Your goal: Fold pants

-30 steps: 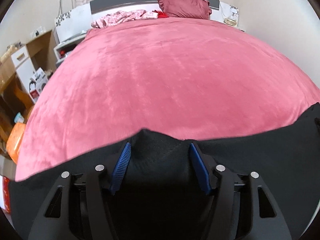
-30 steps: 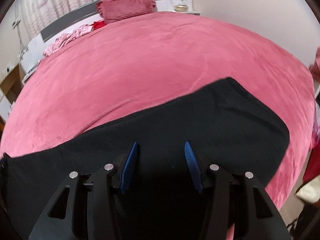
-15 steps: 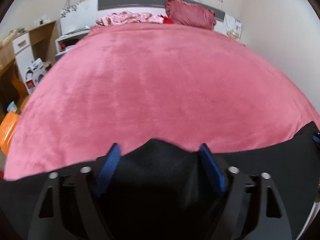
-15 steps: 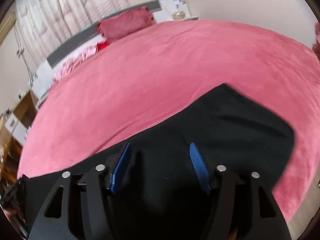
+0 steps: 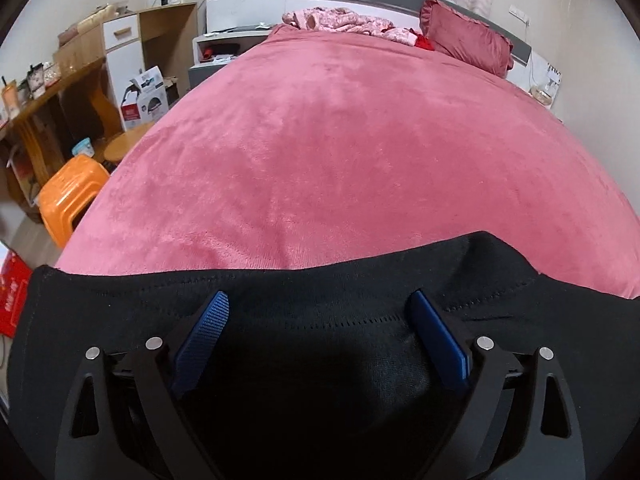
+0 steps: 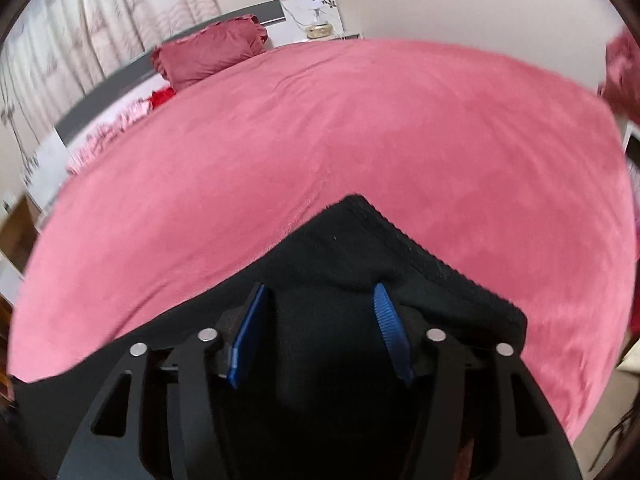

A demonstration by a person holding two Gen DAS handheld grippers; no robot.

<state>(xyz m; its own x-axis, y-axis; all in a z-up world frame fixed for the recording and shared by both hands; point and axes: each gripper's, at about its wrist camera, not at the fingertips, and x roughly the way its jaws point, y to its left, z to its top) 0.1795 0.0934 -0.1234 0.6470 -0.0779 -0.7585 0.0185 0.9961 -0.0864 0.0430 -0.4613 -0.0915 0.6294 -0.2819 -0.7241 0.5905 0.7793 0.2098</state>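
Black pants [image 5: 360, 280] lie flat along the near edge of a bed with a pink plush cover [image 5: 340, 140]. A stitched hem runs across them. My left gripper [image 5: 318, 298] hovers over the pants with its jaws opening wide. Fabric lies between the blue pads [image 5: 208, 328], which do not press on it. In the right wrist view the pants [image 6: 352, 240] end in a corner just ahead. My right gripper [image 6: 320, 289] stands partly open over that end, its jaws closing a little. A low hump of fabric sits between its pads [image 6: 250, 332], not pinched.
A dark red pillow [image 5: 468, 40] and crumpled pink clothes [image 5: 340, 20] lie at the headboard. Left of the bed stand an orange stool [image 5: 68, 200], a round wooden stool [image 5: 124, 146], a cardboard box [image 5: 144, 96] and a wooden desk [image 5: 60, 92]. The bed's right edge [image 6: 600, 320] drops off nearby.
The left jaws have spread wide, and the peak of fabric they held has dropped flat. Both wrists rolled and shifted sideways. The right gripper now sits nearer the pants' corner.
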